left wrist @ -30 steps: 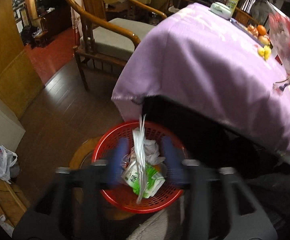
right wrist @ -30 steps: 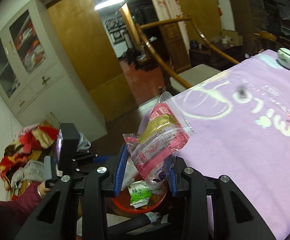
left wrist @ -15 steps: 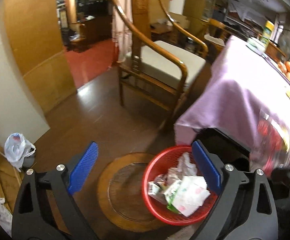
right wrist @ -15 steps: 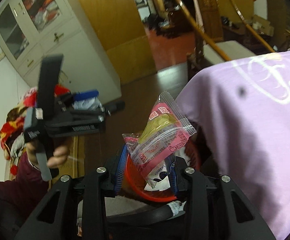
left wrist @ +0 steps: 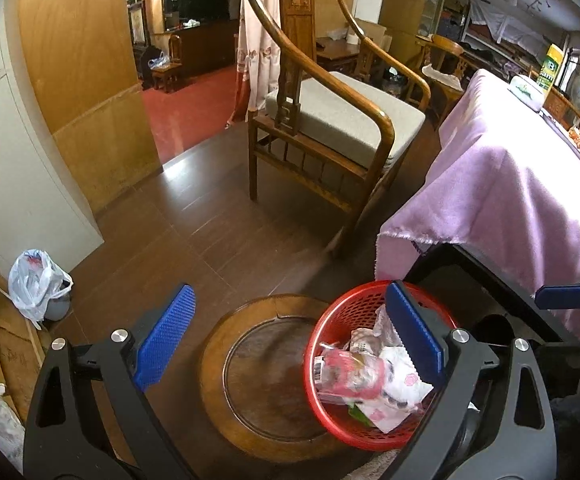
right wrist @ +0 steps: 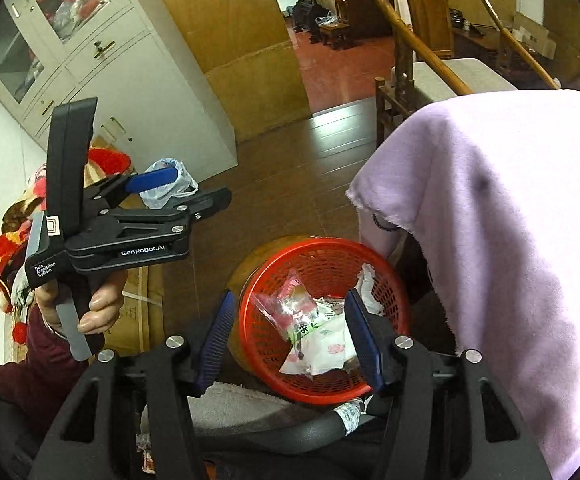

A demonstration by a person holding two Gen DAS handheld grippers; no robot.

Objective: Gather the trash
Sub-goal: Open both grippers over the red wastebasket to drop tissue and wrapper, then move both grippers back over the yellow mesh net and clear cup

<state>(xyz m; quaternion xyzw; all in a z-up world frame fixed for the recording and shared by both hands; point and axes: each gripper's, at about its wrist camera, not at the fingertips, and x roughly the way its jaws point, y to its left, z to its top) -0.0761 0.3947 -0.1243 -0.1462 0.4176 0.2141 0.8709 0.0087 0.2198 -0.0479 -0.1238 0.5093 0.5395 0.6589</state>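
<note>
The right gripper (right wrist: 290, 336) hangs over the red basket (right wrist: 386, 276), its jaws opening with nothing pressed between the pads; the pink snack wrapper (right wrist: 285, 300) sits below and between them, lying loose on the other trash in the basket, apart from both pads. The left gripper (left wrist: 290, 332) stands wide open and empty, with the basket under its right-hand jaw and a round wooden stool (left wrist: 257, 380) beneath the gap. The wrapper looks like thin, crinkly clear film: very light, limp, slick on its faces and likely to fold or slide rather than resist. If it needs taking up again, a pinch across a sealed edge or corner would probably hold better than the puffy middle. The white flowered packet (right wrist: 326, 344) under it looks just as soft. A purple tablecloth (right wrist: 490, 220) hangs just beyond the right-hand jaw.
</note>
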